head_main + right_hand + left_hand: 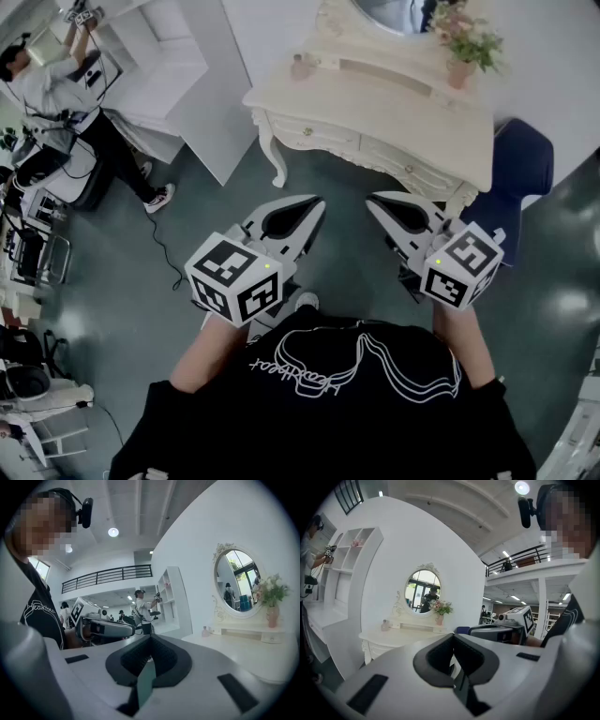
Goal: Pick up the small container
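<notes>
The small container (302,66) is a pale pink bottle standing at the back left of the cream dressing table (375,103). It also shows as a small pink bottle (385,625) in the left gripper view and a faint one (205,631) in the right gripper view. My left gripper (317,202) and right gripper (373,200) are held side by side above the floor, short of the table's front edge. Both have their jaws together with nothing between them, as the left gripper (453,638) and right gripper (151,638) show in their own views.
A pink vase of flowers (459,70) and an oval mirror (423,591) stand at the back of the table. A blue chair (525,164) sits to its right. At the left a person (56,89) reaches into a white shelf unit (159,56); a cable (164,253) lies on the floor.
</notes>
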{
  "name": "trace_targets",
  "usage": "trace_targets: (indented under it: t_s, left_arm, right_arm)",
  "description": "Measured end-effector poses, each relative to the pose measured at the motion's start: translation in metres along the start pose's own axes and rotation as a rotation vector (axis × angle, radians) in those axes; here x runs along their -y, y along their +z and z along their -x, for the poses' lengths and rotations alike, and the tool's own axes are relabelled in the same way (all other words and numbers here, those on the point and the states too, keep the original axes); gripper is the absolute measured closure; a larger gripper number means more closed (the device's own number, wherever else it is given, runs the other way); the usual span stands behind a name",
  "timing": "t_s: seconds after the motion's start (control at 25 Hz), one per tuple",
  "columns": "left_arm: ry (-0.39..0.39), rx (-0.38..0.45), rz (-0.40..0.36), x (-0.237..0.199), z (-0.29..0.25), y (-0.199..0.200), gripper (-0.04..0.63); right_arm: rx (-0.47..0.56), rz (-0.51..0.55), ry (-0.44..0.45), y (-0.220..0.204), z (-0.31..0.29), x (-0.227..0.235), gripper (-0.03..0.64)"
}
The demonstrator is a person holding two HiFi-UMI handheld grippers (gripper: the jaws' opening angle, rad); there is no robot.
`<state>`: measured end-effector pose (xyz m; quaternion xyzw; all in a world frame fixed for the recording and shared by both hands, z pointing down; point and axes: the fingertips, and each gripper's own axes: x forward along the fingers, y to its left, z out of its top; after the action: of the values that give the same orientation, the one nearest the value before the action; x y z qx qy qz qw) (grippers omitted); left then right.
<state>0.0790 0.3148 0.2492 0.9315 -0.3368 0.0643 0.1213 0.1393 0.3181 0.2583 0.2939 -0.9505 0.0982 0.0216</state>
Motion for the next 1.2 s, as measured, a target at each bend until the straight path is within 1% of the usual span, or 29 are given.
trace_targets:
  t_s: [0.52, 0.68, 0.84, 0.96, 1.08, 1.2]
  left_arm:
    - [0.015, 0.020, -0.019, 0.006, -0.011, 0.003, 0.593]
    - [0.025, 0.013, -0.028, 0.002, -0.011, 0.004, 0.592]
    - [0.055, 0.028, -0.021, -0.015, -0.010, 0.009, 0.592]
    - [0.075, 0.042, -0.001, -0.034, -0.011, 0.007, 0.592]
    - [0.082, 0.052, 0.027, -0.051, -0.015, 0.003, 0.592]
    - [0.086, 0.041, 0.030, -0.073, -0.026, 0.001, 0.592]
  right_arm:
    - [0.005, 0.018, -0.016, 0.002, 0.013, 0.013, 0.614]
    - [0.020, -0.022, -0.013, 0.005, 0.009, 0.016, 0.614]
    - [0.017, -0.027, -0.019, 0.006, -0.003, 0.025, 0.615]
    - [0.027, -0.029, -0.036, 0.004, -0.015, 0.036, 0.623]
    - [0.033, -0.050, -0.037, -0.001, -0.026, 0.048, 0.623]
    - [0.026, -0.055, -0.038, -0.003, -0.043, 0.064, 0.623]
